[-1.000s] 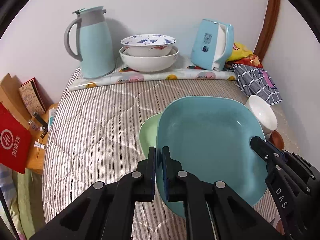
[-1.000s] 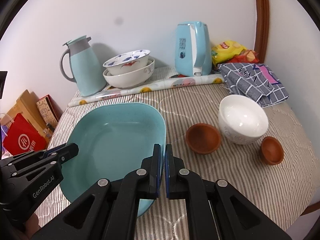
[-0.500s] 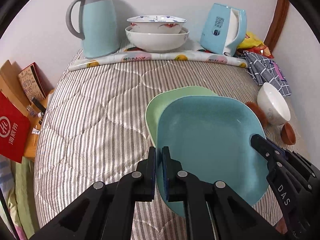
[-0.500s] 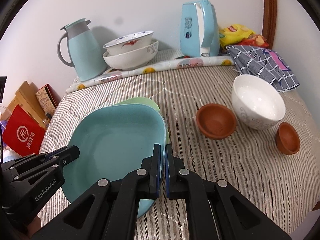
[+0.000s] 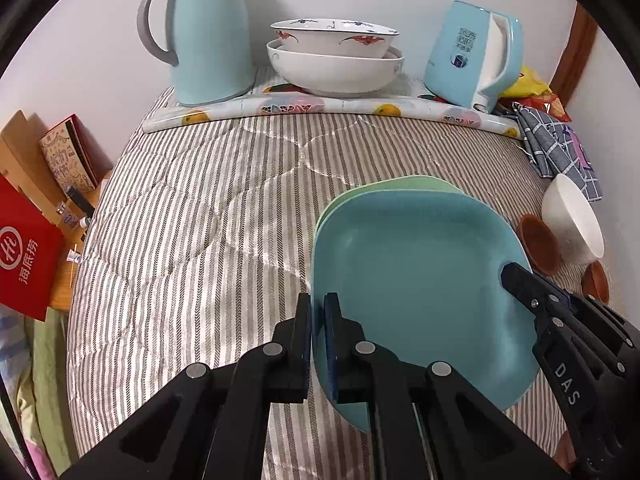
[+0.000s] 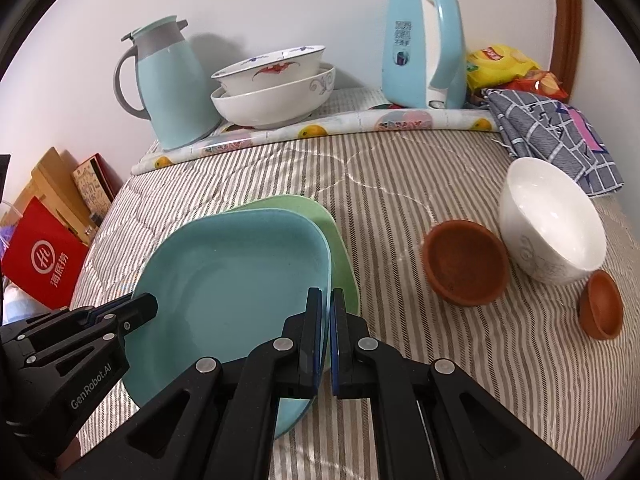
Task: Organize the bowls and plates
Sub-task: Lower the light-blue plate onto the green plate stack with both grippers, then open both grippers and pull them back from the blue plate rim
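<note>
The left gripper (image 5: 318, 318), marked "GenRobot.AI", and the right gripper (image 6: 326, 314), marked "DAS", are each pinching opposite rims of the blue plate (image 6: 236, 280), which is sitting over the green plate (image 6: 336, 236) on the striped quilt (image 5: 180, 220), near the brown bowl (image 6: 464, 268).

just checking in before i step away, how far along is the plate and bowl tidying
Done: two patterned bowls sit nested by the wall. In hand: both grippers, left and right, clamp the blue plate over the green plate. Left: white bowl, large brown bowl and small brown bowl lie loose.
</note>
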`<action>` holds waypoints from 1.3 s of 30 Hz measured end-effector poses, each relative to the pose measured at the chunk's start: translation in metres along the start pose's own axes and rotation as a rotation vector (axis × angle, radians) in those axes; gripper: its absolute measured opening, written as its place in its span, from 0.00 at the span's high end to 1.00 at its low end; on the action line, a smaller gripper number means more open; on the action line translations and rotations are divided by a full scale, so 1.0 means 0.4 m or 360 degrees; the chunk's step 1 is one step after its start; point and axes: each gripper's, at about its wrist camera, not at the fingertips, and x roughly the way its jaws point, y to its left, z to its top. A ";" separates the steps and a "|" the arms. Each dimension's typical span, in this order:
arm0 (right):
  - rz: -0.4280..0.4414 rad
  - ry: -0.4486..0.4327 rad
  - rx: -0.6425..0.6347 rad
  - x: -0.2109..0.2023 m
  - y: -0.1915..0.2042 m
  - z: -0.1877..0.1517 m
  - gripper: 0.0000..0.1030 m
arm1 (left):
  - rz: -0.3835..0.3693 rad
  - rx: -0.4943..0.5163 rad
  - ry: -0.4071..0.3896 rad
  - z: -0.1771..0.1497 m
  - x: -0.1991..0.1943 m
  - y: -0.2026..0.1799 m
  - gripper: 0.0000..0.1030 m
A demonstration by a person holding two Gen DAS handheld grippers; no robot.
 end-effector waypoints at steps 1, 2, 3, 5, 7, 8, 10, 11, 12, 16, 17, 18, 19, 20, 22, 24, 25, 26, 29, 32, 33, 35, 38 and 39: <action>-0.0003 0.0002 -0.0002 0.006 0.000 0.003 0.96 | 0.0005 0.0002 -0.0001 0.003 0.002 -0.001 0.93; -0.0006 0.0005 -0.0003 0.012 0.000 0.006 0.96 | 0.0014 0.0010 0.0000 0.007 0.005 -0.004 0.93; -0.0010 0.0008 -0.0006 0.018 0.000 0.010 0.96 | 0.0018 0.0013 0.0000 0.009 0.007 -0.006 0.93; -0.0015 0.0011 -0.0011 0.028 -0.001 0.017 0.96 | 0.0019 0.0011 0.0003 0.016 0.013 -0.008 0.93; -0.0012 0.0014 -0.0015 0.037 -0.006 0.026 0.96 | 0.0015 0.0006 0.0010 0.022 0.022 -0.010 0.93; -0.0014 0.0016 -0.0021 0.043 -0.008 0.031 0.96 | 0.0012 0.0008 0.0015 0.025 0.028 -0.013 0.93; -0.0010 0.0022 -0.0032 0.054 -0.014 0.038 0.96 | 0.0029 0.0017 0.0021 0.029 0.041 -0.019 0.93; 0.0004 0.0025 -0.0035 0.058 -0.016 0.040 0.96 | 0.0034 0.0018 0.0017 0.028 0.043 -0.019 0.93; 0.0013 0.0027 -0.0044 0.062 -0.017 0.043 0.96 | 0.0035 0.0015 0.0012 0.028 0.045 -0.018 0.92; 0.0022 0.0007 -0.0083 0.072 -0.016 0.051 0.96 | -0.0002 -0.0024 0.0022 0.034 0.053 -0.009 0.92; 0.0026 0.0002 -0.0092 0.075 -0.016 0.054 0.96 | -0.0004 -0.0024 0.0024 0.035 0.055 -0.009 0.92; 0.0034 -0.0003 -0.0097 0.078 -0.016 0.058 0.96 | -0.0003 -0.0025 0.0022 0.036 0.057 -0.010 0.91; 0.0043 -0.0002 -0.0100 0.081 -0.016 0.062 0.96 | 0.0000 -0.0026 0.0022 0.035 0.059 -0.011 0.90; 0.0046 0.0000 -0.0105 0.084 -0.015 0.066 0.96 | 0.0002 -0.0025 0.0019 0.034 0.059 -0.012 0.90; 0.0045 -0.0017 -0.0131 0.085 -0.012 0.072 0.96 | -0.0004 -0.0029 0.0019 0.031 0.059 -0.014 0.90; 0.0041 -0.0046 -0.0168 0.083 -0.008 0.076 0.96 | 0.0000 -0.0028 0.0025 0.032 0.060 -0.017 0.89; 0.0036 -0.0059 -0.0182 0.083 -0.006 0.080 0.96 | 0.0008 -0.0023 0.0031 0.032 0.061 -0.019 0.86; 0.0037 -0.0069 -0.0194 0.085 -0.005 0.083 0.95 | 0.0007 -0.0019 0.0035 0.033 0.062 -0.021 0.85; 0.0039 -0.0087 -0.0216 0.092 -0.003 0.087 0.87 | -0.0037 -0.0020 0.0061 0.032 0.067 -0.025 0.78; 0.0069 -0.0113 -0.0212 0.088 -0.008 0.085 0.73 | -0.0038 -0.0011 0.0068 0.026 0.060 -0.030 0.78; 0.0072 -0.0124 -0.0203 0.082 -0.011 0.083 0.72 | -0.0041 -0.0008 0.0066 0.024 0.055 -0.030 0.77; 0.0088 -0.0135 -0.0186 0.069 -0.018 0.078 0.70 | -0.0045 -0.0001 0.0062 0.022 0.044 -0.032 0.74; 0.0087 -0.0147 -0.0153 0.043 -0.031 0.069 0.58 | -0.0046 0.0004 0.0036 0.020 0.020 -0.035 0.68; 0.0085 -0.0157 -0.0142 0.032 -0.037 0.064 0.56 | -0.0049 0.0006 0.0027 0.019 0.011 -0.037 0.67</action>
